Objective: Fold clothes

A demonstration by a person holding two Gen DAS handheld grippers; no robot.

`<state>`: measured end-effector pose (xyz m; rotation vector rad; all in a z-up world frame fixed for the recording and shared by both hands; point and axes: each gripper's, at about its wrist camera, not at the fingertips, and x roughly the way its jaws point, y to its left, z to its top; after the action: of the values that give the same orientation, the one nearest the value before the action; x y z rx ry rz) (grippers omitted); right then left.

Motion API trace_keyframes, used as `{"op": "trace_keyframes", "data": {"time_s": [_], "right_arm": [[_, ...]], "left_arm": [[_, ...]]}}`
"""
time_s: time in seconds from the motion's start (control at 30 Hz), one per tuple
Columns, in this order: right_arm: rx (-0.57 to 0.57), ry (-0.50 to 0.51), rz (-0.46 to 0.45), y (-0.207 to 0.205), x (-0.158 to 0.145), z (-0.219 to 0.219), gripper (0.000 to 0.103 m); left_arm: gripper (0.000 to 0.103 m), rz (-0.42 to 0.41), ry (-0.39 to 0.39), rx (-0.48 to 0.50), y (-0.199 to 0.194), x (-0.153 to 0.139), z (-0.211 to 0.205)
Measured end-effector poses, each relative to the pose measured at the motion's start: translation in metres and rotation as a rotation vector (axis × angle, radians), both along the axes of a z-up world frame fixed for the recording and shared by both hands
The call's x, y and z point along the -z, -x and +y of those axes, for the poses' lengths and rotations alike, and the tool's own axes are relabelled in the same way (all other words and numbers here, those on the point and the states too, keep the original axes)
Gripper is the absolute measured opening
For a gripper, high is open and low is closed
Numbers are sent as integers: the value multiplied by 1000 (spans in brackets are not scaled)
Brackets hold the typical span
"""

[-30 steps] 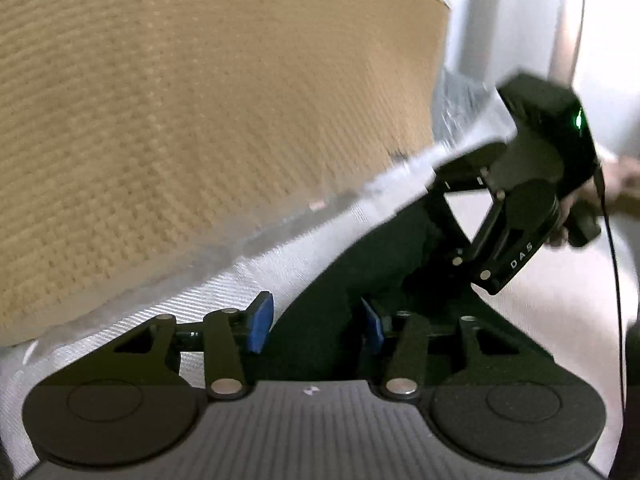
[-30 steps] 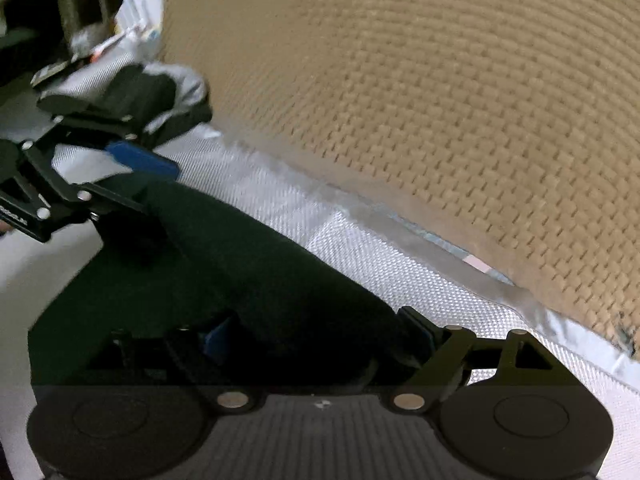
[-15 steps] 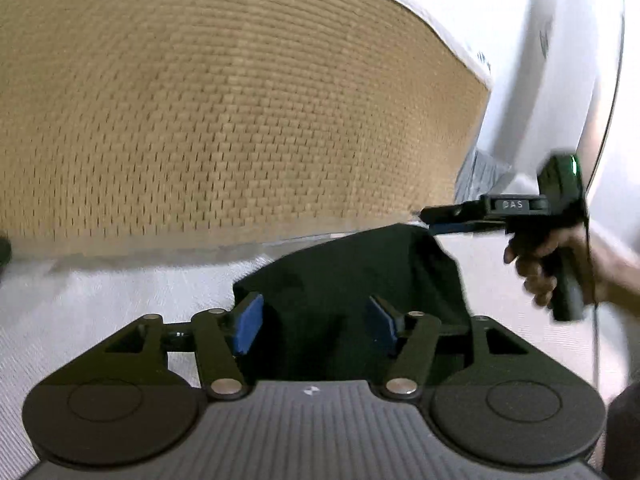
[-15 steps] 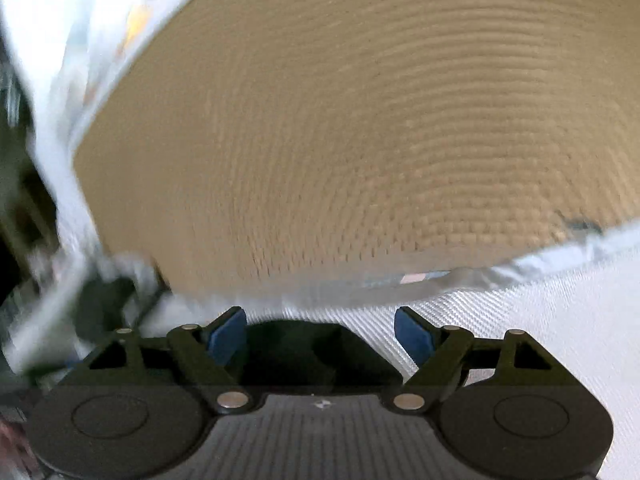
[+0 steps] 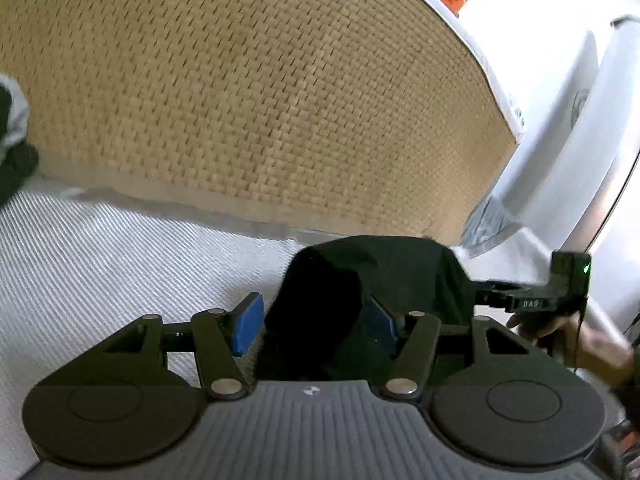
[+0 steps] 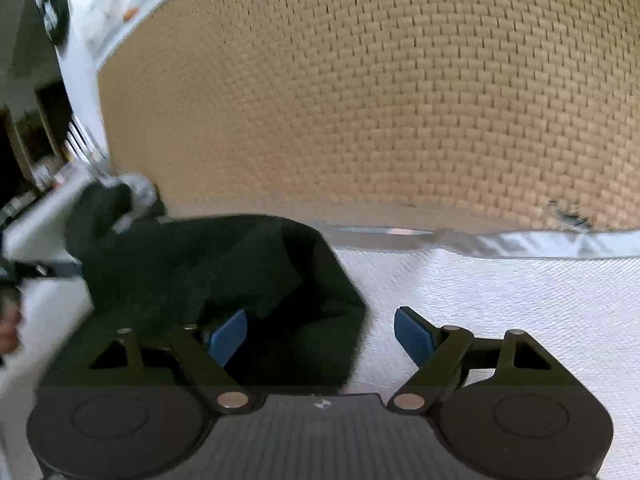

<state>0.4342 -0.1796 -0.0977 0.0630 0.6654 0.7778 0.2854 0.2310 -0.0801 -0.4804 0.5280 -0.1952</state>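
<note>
A soft black piece of clothing [image 5: 372,280] lay bunched on the white woven bed cover [image 5: 100,248], just in front of a big tan woven mat [image 5: 248,92]. The left gripper [image 5: 312,320] had just been opening its jaws. The cloth sat between its blue pads [image 5: 248,322], but they did not squeeze it. The right gripper [image 6: 320,334] was let go too, jaws wide, with the cloth by its left pad. A person's hand [image 5: 560,330] held the right gripper.

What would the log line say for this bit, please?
left gripper: open, just opened | right gripper: open | black garment: lying on white cloth, unheld
</note>
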Motion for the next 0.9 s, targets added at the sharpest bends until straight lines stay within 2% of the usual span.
{"op": "trace_keyframes", "data": {"time_s": [0.1,0.13,0.23,0.3,0.37,0.47,0.57,0.77,0.8,0.83,0.87,0.9], "right_arm": [[-18,-43,-16,4,-6,-5,84],[-27,-63,-22,5,-9,-8,84],[-38,-187,-26,4,-18,-22,84],[-69,-254,10,0,-19,-27,84],[-94,-230,19,0,-17,-20,84],[-133,-190,55,0,-8,-5,84],[-174,-208,116,5,6,11,84],[-243,-214,165,14,20,54,84],[-254,-216,163,17,20,60,84],[-266,-217,162,19,20,67,80],[-271,-219,150,22,18,71,74],[-270,-208,119,28,14,73,56]], "left_arm": [[65,-26,55,17,-3,3,-1],[68,-33,50,22,-3,3,-2],[68,-74,-4,48,2,0,-7],[69,-87,40,77,2,2,-6],[72,-89,65,96,0,3,-6],[74,-57,37,102,-8,7,-13],[75,-14,-2,108,-16,13,-20],[76,74,-65,154,-37,27,-44],[70,83,-69,162,-40,28,-48],[56,88,-73,178,-42,28,-52],[48,90,-90,192,-42,27,-56],[30,84,-103,208,-40,26,-60]]}}
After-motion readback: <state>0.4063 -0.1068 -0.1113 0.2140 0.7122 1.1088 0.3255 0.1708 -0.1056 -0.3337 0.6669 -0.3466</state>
